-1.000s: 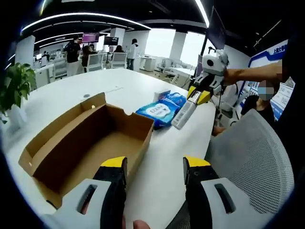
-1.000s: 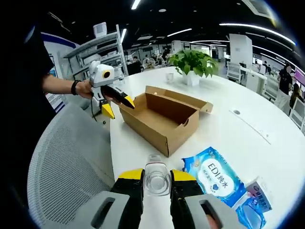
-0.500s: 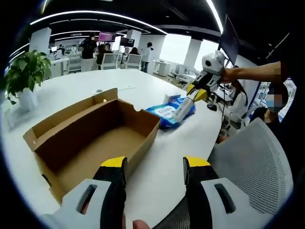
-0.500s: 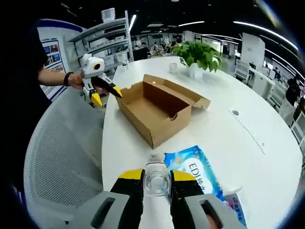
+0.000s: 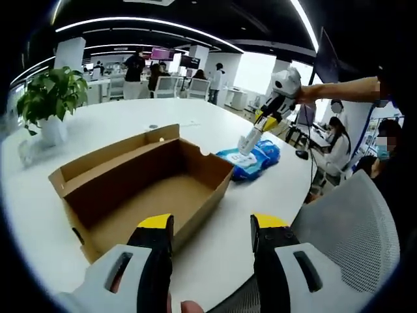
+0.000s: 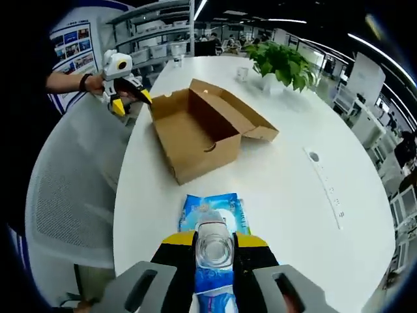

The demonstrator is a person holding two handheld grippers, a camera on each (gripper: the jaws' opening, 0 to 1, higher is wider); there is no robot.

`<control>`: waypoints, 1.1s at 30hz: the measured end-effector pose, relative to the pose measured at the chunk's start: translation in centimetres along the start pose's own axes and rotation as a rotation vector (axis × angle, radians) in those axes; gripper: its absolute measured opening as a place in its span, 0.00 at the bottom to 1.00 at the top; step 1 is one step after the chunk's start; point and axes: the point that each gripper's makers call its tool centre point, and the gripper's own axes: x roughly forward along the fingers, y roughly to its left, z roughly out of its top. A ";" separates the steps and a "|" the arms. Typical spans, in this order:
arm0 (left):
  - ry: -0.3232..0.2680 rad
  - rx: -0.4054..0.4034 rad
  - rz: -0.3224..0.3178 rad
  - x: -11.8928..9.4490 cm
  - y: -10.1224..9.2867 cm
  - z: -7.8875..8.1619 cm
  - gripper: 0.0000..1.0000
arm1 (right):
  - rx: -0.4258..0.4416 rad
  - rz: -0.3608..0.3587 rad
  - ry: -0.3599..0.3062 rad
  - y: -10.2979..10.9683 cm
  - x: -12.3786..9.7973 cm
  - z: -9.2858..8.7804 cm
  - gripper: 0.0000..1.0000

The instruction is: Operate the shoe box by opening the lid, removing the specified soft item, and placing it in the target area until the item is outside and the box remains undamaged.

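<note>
Shoe box (image 5: 146, 189): lid folded back, interior bare, walls intact (opening looks done). Your right gripper (image 6: 214, 242) is clamped on a clear bottle (image 6: 214, 244) above the blue wipes pack (image 6: 212, 212), at 2 o'clock from the box in the left gripper view. Your left gripper (image 5: 212, 225) hangs spread and unloaded at the box's near corner; setting the bottle down remains.

In the right gripper view, the clear plastic bottle (image 6: 214, 244) hides part of the blue wipes packet (image 6: 210, 212), whose print is unreadable; the brown cardboard shoe box (image 6: 199, 134) floor is partly hidden by its walls.
</note>
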 end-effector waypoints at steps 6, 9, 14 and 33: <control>0.003 -0.004 0.013 0.0 0.2 0.0 0.49 | -0.045 -0.006 0.092 -2.5 -0.1 -0.8 0.16; 0.006 -0.013 0.016 0.0 0.4 -0.2 0.49 | -0.060 -0.011 0.124 -3.3 -0.1 -1.2 0.16; 0.015 -0.022 0.020 0.1 0.5 -0.4 0.49 | -0.116 -0.029 0.219 -5.5 -0.2 -2.7 0.16; 0.044 -0.046 0.036 0.2 1.0 -1.2 0.49 | -0.110 -0.046 0.315 -9.1 1.2 -5.2 0.17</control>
